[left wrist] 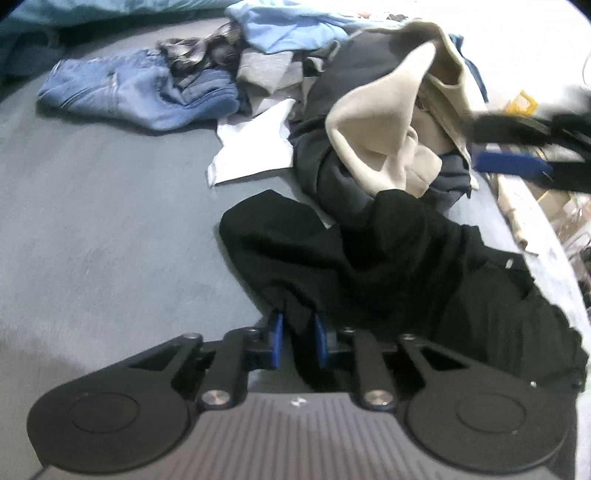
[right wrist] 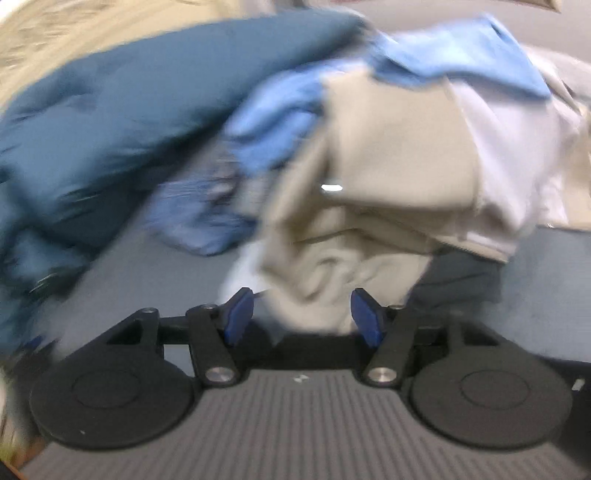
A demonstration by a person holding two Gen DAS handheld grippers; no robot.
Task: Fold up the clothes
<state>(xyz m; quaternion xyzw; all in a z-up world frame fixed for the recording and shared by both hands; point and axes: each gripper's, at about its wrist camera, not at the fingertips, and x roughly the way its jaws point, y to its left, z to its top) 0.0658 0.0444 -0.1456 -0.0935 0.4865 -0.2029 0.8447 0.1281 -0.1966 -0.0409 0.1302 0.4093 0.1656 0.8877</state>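
A black garment (left wrist: 388, 266) lies crumpled on the grey bed surface (left wrist: 110, 221). My left gripper (left wrist: 298, 332) is shut on an edge of it, the cloth pinched between the blue pads. Behind it lies a beige garment (left wrist: 384, 122) on a dark one. My right gripper shows at the right edge of the left wrist view (left wrist: 517, 147), next to the beige garment. In the blurred right wrist view my right gripper (right wrist: 303, 314) is open, its blue pads (right wrist: 238, 314) on either side of the beige garment (right wrist: 369, 184).
A heap of clothes lies behind: blue jeans (left wrist: 140, 96), a light blue top (left wrist: 288, 29), grey and white pieces (left wrist: 255, 144). A teal blanket (right wrist: 129, 110) lies at the left. The bed edge runs along the right (left wrist: 546, 266), with clutter beyond it.
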